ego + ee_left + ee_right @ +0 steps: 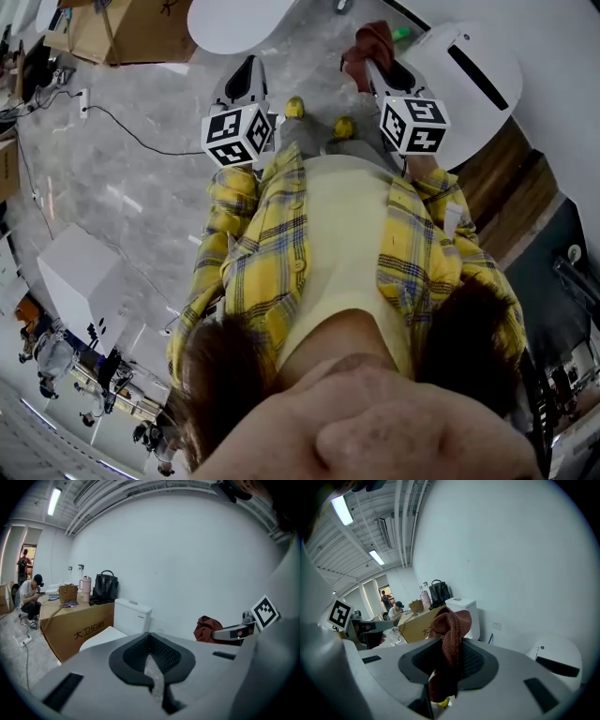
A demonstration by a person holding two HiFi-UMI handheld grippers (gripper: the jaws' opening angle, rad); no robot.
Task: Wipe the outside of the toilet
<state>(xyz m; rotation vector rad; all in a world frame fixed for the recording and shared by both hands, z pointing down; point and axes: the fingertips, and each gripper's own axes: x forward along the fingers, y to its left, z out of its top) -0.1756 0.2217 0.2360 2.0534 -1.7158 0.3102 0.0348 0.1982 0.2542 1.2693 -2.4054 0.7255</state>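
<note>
Two grippers are seen in the head view, held low ahead of the body: the left gripper (247,75) and the right gripper (377,67). The toilet (239,21) is found just beyond them, not yet touched. In the left gripper view, the jaws are pressed nearly together on nothing, so it's likely the spare one. In the right gripper view, a cloth (449,639) is pinched with plenty left loose, presumably so it can be dragged over the toilet's outside.

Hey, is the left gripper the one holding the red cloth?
No, the reddish-brown cloth is pinched between the jaws of the right gripper, while the left gripper has no cloth in it.
</note>
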